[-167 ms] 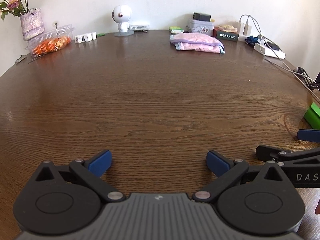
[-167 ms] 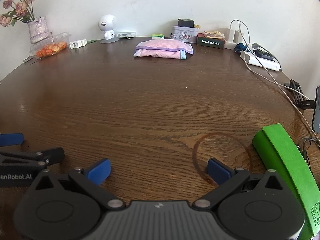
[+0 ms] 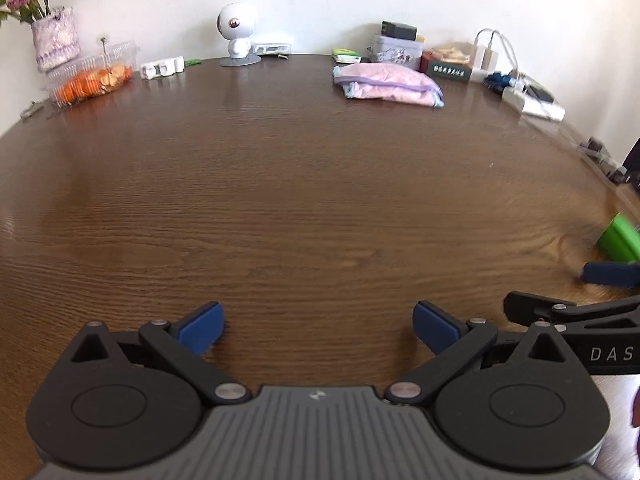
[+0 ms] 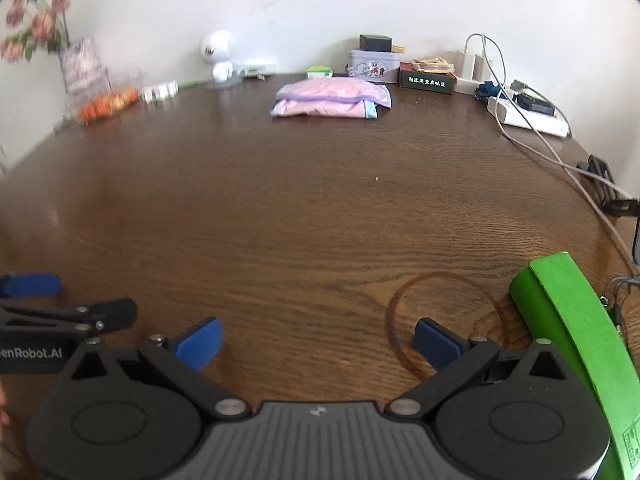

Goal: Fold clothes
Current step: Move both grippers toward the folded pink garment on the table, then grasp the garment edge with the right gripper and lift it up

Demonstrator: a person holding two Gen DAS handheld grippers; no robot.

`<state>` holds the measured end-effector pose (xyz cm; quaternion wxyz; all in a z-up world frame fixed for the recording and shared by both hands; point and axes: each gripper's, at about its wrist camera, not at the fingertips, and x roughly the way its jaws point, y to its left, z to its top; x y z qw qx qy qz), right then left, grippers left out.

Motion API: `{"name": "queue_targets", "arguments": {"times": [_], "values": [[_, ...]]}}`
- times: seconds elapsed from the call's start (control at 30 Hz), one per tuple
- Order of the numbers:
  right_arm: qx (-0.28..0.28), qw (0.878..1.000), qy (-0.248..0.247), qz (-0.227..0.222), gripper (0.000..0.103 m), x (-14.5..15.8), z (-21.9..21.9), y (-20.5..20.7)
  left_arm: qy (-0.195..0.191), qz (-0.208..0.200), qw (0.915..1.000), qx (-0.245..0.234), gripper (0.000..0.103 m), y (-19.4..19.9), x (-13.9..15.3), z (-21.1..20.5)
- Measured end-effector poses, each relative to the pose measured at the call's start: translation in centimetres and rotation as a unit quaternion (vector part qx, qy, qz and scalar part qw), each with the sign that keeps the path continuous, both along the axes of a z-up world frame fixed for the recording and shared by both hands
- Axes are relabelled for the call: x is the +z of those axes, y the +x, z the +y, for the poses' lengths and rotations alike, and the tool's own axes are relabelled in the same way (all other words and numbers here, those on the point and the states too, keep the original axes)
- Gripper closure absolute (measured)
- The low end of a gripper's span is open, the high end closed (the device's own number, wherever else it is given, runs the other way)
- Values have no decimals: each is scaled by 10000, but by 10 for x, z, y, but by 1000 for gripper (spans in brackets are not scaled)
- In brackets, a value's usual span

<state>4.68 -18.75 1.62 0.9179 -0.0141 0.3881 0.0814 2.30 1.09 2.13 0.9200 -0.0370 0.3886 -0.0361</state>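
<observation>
A folded pink garment with lilac trim [image 3: 387,85] lies at the far side of the brown wooden table [image 3: 300,200]; it also shows in the right wrist view [image 4: 332,99]. My left gripper [image 3: 318,328] is open and empty, low over the table's near edge, far from the garment. My right gripper [image 4: 318,340] is open and empty, beside it on the right. Each gripper shows at the edge of the other's view.
A green box [image 4: 572,340] lies right of the right gripper. A power strip [image 4: 528,116] and cables trail along the right edge. Tins and boxes [image 4: 376,65], a white robot figure [image 3: 237,36], a fruit container [image 3: 92,76] and a flower vase [image 3: 56,38] line the back.
Both wrist views have shifted slightly, with motion blur at the edges. Both grippers stay open and the garment has not moved.
</observation>
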Motion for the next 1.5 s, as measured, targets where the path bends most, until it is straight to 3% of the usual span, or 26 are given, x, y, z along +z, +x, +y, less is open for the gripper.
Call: {"name": "queue_targets", "arguments": {"times": [0.1,0.23,0.33,0.43,0.5,0.57,0.63,0.77,0.87,0.93,0.97,1.0,1.03,1.1,1.23,1.37,1.43,1.5], "values": [[-91,9975,690,-145,0,19,-14,24,-510,-406,9979,66,1,13,26,14],[-212,9862,1605,-337,0,44,-32,57,-1170,-979,9883,24,1,54,68,33],[-371,9747,2179,-346,0,68,-62,123,-1691,-812,9822,-121,1,141,91,34],[-464,9655,2563,-9,1,66,-73,198,-2023,-383,9786,53,1,219,85,31],[-534,9561,2861,332,9,52,-80,245,-1975,-237,9800,103,2,258,70,21],[-791,9438,3140,660,22,35,-86,279,-2111,40,9770,297,7,286,52,16],[-820,9355,3322,882,23,23,-91,308,-2413,326,9691,404,9,311,31,13],[-1021,9287,3309,1325,29,5,-88,344,-2455,629,9658,544,19,341,5,8],[-1004,9187,3516,1493,47,-7,-84,358,-2794,876,9551,453,38,355,-10,6],[-967,9240,3395,1473,60,-8,-78,366,-2892,994,9510,450,51,364,-17,2],[-928,9288,3279,1456,74,-8,-73,370,-2917,1024,9498,482,67,368,-20,1],[-896,9338,3155,1430,82,-9,-69,373,-2970,1043,9479,482,91,372,-23,0],[-862,9387,3030,1399,91,-9,-67,376,-3047,1050,9454,486,99,375,-25,1],[-698,9508,2753,1241,94,-4,-60,378,-3188,986,9415,467,103,376,-24,1],[-447,9591,2711,686,99,26,-65,365,-3019,581,9513,209,103,366,1,-6],[-67,9653,2597,261,100,71,-65,351,-3039,66,9524,-242,101,336,45,-15],[53,9625,2713,13,100,98,-62,337,-2916,-199,9533,-759,85,308,68,-26],[117,9571,2888,-216,100,125,-61,318,-2557,-664,9577,-1142,25,271,86,-43]]}}
